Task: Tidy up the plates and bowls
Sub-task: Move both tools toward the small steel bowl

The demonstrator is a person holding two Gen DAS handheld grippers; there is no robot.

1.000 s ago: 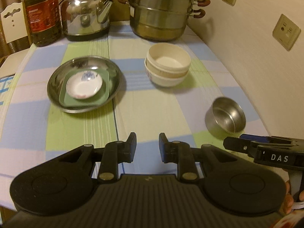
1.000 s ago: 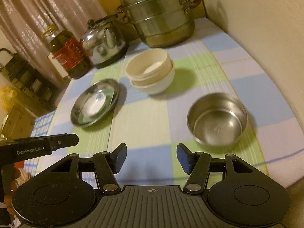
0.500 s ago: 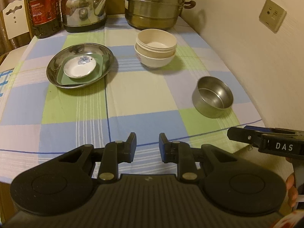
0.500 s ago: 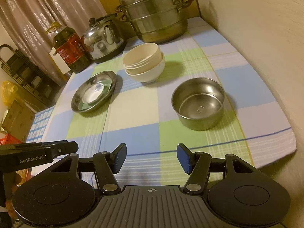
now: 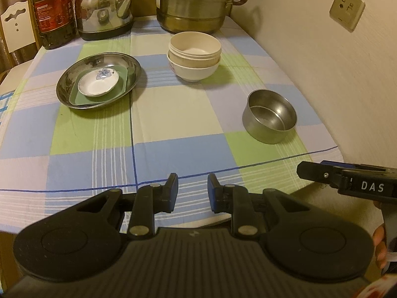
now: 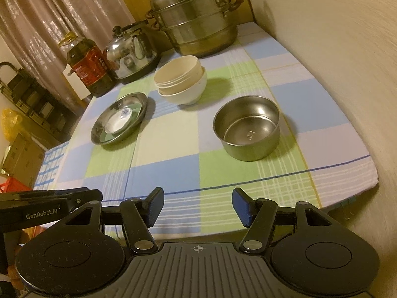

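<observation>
My left gripper [image 5: 192, 188] hangs empty over the worktop's [image 5: 173, 114] near edge, jaws narrowly parted. Steel bowl [image 5: 270, 116] at 1 o'clock; stacked bowls [image 5: 194, 55] at 12; steel plate [image 5: 98, 80] holding a small dish [image 5: 98, 84] at 11.

A checked cloth [image 5: 173, 114] in blue, green and white covers the table. At its far edge stand an oil bottle [image 5: 53, 12], a shiny kettle [image 5: 105, 12] just right of it, and a tiered steel steamer [image 5: 196, 2] with brown handles. Sockets [image 5: 347, 9] sit on the wall [image 6: 335, 49] to the right. A curtain [image 6: 62, 7] hangs behind the bottle.
</observation>
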